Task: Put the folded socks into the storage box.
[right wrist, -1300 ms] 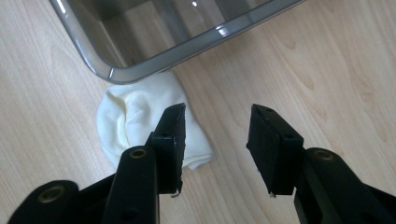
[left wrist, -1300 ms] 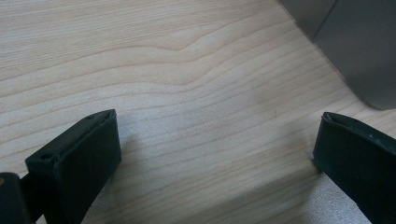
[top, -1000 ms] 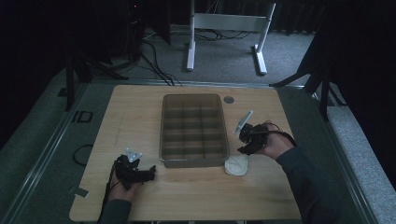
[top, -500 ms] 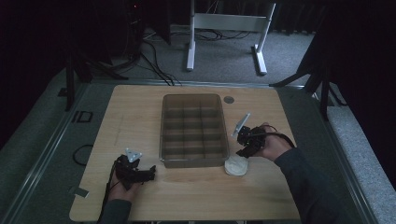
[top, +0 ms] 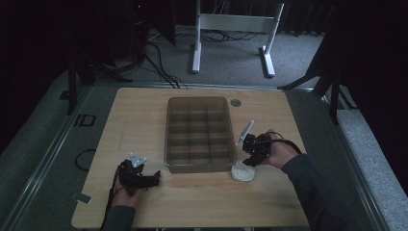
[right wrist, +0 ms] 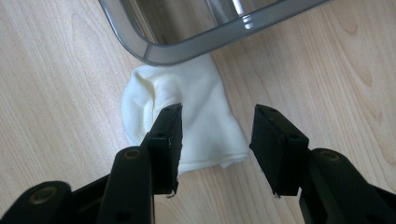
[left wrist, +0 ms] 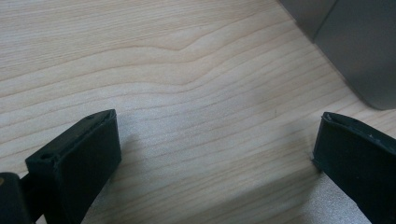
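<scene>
Cloth: the small cream-white crumpled cloth [right wrist: 187, 116] lies on the light wooden table [top: 144, 120] near its front edge, right at the front right corner of the grey translucent plastic compartment tray [top: 197, 132]; in the right gripper view one fold seems to run under the tray's rounded rim.
Right gripper: the right gripper [right wrist: 217, 140] hangs just over the cloth, its jaws apart and lately widening, one on each side of the cloth's near half, nothing pinched between them yet.
Left gripper: the left gripper [left wrist: 215, 154] rests near the front left part of the table, jaws released wide over bare wood, a corner of the tray just ahead of it.
Risk, thin grip: the jaws could close on one loose fold only, and the cloth might slip out as it lifts.
Risk, tray: if the fold really is under the rim, a pull could drag or tip the tray; a jaw pushed forward could also knock that corner.
Risk, edge: a sideways sweep toward the person might push the cloth off the front edge.
Open room: bare table lies right of the tray and between the two hands; the tray wall blocks the far side.
</scene>
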### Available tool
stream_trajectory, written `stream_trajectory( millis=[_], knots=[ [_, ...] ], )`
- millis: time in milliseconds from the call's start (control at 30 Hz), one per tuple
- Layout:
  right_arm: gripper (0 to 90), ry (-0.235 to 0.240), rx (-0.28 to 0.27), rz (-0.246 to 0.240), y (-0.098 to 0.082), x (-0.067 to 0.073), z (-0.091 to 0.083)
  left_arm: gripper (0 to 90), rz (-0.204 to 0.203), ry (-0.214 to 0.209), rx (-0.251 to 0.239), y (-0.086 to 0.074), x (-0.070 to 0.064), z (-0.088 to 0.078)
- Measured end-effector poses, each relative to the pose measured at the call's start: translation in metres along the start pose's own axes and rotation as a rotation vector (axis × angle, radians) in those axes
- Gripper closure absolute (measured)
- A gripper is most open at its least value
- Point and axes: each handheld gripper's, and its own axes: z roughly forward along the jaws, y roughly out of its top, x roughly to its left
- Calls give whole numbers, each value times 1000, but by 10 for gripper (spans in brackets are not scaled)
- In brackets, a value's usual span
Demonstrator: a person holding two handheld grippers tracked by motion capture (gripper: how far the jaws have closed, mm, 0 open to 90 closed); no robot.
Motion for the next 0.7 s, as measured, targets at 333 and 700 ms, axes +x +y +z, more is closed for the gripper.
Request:
stream_trajectory(
  millis=[333, 700],
  knots=[
    [519, 13, 25, -17, 2, 2, 6, 10, 0, 0, 0, 0, 0, 0],
    [507, 32, 53, -24, 2, 6, 14, 10, -1, 0, 0, 0, 0, 0]
  ],
)
